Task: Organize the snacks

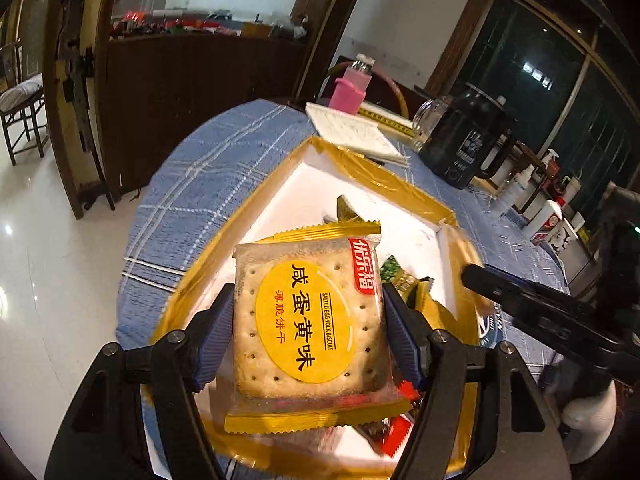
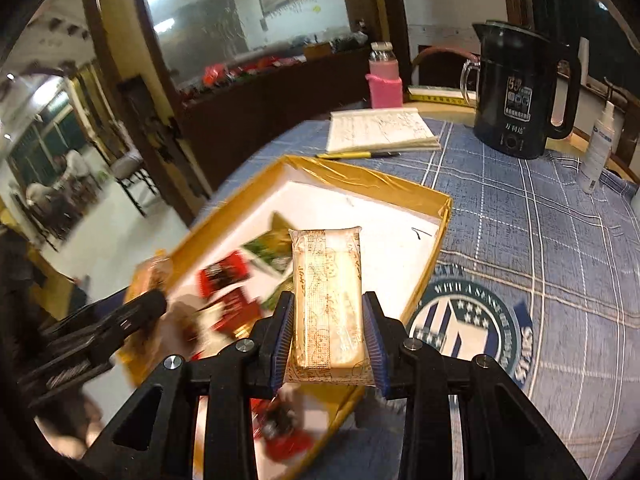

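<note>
My left jaws point(image 1: 308, 320) gripped a biscuit pack point(image 1: 310, 316) by its two side edges, holding it above the tray point(image 1: 360, 164). Its face was turned to the camera, the printed label running along the jaws' line, one crimped end toward me and the other away. My right jaws point(image 2: 329, 332) were clamped on a pale bar point(image 2: 328, 300), narrower, its long axis pointing away from me over the tray's near corner. In the tray lay several small red and green packets point(image 2: 224, 276), blurred. The tray, gold-rimmed with a white floor, sat on a blue checked cloth point(image 2: 520, 240) over the round tabletop. Beyond it were a notebook point(image 2: 380, 130), a pen point(image 2: 352, 155), a pink-sleeved bottle point(image 2: 384, 80) and a black kettle point(image 2: 520, 92). Around stood dark wooden panelling, a glossy pale floor point(image 1: 52, 240) and dark windows point(image 1: 532, 72).
</note>
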{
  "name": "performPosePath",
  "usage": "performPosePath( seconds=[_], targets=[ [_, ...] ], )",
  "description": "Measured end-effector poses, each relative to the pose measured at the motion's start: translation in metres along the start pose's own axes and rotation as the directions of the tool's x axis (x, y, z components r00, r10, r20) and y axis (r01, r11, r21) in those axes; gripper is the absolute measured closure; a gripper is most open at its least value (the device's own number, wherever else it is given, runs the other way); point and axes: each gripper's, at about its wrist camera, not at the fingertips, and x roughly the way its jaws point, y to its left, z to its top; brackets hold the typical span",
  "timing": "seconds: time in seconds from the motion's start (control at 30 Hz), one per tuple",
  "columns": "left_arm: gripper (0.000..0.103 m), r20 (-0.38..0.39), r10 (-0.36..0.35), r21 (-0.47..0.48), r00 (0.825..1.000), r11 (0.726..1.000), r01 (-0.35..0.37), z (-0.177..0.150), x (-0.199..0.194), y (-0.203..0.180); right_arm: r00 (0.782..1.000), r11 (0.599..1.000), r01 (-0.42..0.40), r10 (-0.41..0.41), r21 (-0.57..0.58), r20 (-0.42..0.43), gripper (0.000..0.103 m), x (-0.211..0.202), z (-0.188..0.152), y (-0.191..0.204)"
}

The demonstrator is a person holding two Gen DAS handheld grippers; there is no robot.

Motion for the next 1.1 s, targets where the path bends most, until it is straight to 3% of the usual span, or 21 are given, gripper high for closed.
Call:
performPosePath(
  seconds=[0.2,0.4,0.57,0.77,0.93,1.0,1.1],
  targets=[
    [0.033,-0.020,0.002,-0.001,1.000,1.000,-0.002,-0.002,0.012,-0.001,0.999,0.999,0.027,-0.026,0.025,-0.033,0.065,0.038,0.006,-0.006],
    [0.033,0.021,0.014,0.015,1.000,1.000,-0.015,-0.007,-0.007,-0.009,1.000,0.999,-0.007,0.006,0.050,0.004,0.060,0.031,0.003,-0.007],
    [0.033,0.118,0.056,0.066,0.991,0.996,-0.064,-0.027,-0.044,-0.028,0.994,0.995,-0.081,0.076,0.060,0.081,0.059,-0.017,-0.017,-0.008],
    [0.021,0.243,0.107,0.123,0.964,0.982,-0.141,-0.058,-0.093,-0.065,0.971,0.983,-0.166,0.150,0.074,0.187,0.052,-0.088,-0.071,-0.017],
    [0.021,0.235,0.131,0.142,0.963,0.976,-0.168,-0.074,-0.101,-0.088,0.954,0.980,-0.168,0.134,0.106,0.269,0.046,-0.130,-0.119,-0.025],
    [0.021,0.229,0.148,0.172,0.962,0.967,-0.189,-0.081,-0.100,-0.100,0.951,0.970,-0.197,0.154,0.141,0.268,0.045,-0.136,-0.131,-0.031],
    [0.020,0.231,0.179,0.204,0.956,0.952,-0.228,-0.091,-0.101,-0.115,0.955,0.972,-0.179,0.135,0.150,0.265,0.045,-0.142,-0.145,-0.036]
  ],
)
